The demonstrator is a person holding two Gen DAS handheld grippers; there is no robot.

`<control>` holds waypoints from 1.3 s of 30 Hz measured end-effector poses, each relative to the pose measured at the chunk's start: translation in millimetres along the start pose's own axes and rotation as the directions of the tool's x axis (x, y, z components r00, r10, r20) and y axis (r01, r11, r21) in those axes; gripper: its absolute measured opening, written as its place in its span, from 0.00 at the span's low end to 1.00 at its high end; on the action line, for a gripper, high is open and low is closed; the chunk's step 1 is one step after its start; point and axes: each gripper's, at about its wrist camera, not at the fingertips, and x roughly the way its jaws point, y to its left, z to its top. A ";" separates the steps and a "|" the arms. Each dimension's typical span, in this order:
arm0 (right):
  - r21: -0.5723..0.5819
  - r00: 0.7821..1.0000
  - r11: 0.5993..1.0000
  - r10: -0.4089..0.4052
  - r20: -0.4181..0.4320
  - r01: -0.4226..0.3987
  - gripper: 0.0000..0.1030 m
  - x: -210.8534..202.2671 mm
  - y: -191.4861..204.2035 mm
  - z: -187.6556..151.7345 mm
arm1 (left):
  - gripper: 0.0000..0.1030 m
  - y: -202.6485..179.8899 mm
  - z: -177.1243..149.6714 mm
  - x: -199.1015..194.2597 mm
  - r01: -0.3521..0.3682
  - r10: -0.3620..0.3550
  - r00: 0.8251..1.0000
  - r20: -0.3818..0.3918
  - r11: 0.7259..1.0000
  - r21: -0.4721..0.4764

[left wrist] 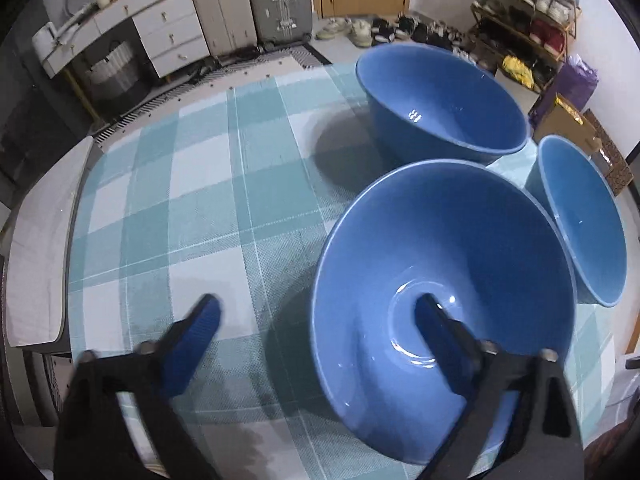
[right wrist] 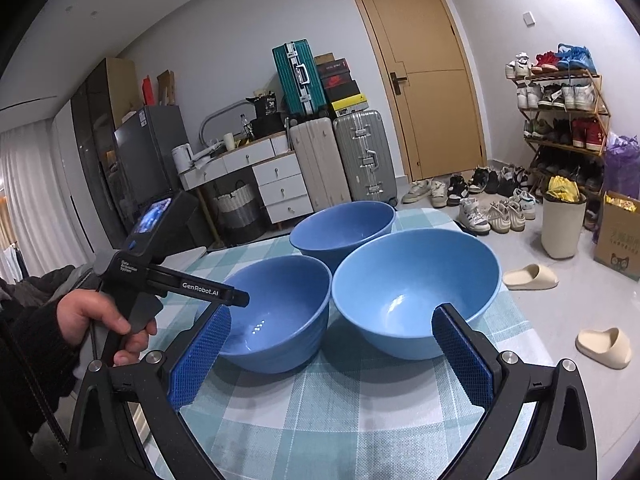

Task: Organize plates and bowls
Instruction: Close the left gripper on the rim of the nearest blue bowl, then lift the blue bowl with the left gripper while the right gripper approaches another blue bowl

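So the left hand-held gripper (left wrist: 316,316) is spread wide, straddling the near rim of the closest blue bowl (left wrist: 440,248) on the checked tabletop (left wrist: 200,200), one finger (left wrist: 436,332) inside, not squeezing. The right hand-held gripper (right wrist: 332,328) is wide too, empty, just short of the bowls.

In the left wrist view we lose part of the nearest bowl (left wrist: 400,248): its floor is hidden behind the right finger (left wrist: 436,332), and its near rim is hidden behind the finger's black frame. Both fingers look smeared there. The small bowl (left wrist: 584,220) beyond the right finger has its base hidden by the nearest bowl. In the right wrist view the left finger (right wrist: 204,356) covers the near side of the left bowl (right wrist: 280,312), and we cannot read the tiny screen (right wrist: 154,214) beyond it.
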 end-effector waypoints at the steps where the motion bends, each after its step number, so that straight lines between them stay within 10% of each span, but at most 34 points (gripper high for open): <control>1: 0.004 1.000 1.000 0.004 -0.001 -0.004 0.99 0.1 -1.0 -0.6 | 0.77 0.9 1.0 3.7 0.000 0.000 1.000 -0.016 1.000 0.005; 8: 0.021 0.998 1.000 0.002 -0.062 -0.001 0.99 14.8 -6.5 -4.2 | 0.31 10.0 3.8 16.8 0.098 -0.099 0.991 -0.093 0.995 -0.019; 14: 0.032 0.995 0.999 -0.013 -0.102 0.016 0.99 20.4 -7.5 -5.9 | 0.18 4.4 0.2 13.7 0.087 -0.082 0.992 -0.096 0.995 0.046; 28: 0.124 0.987 0.992 0.003 -0.162 0.017 0.99 42.3 -1.5 13.6 | 0.15 10.3 -15.8 0.8 0.108 -0.099 0.989 -0.110 0.991 0.076; 39: 0.000 0.970 0.998 0.061 -0.237 -0.063 0.79 67.5 46.0 36.6 | 0.16 25.3 -14.8 1.5 0.026 -0.011 0.996 -0.093 0.987 0.160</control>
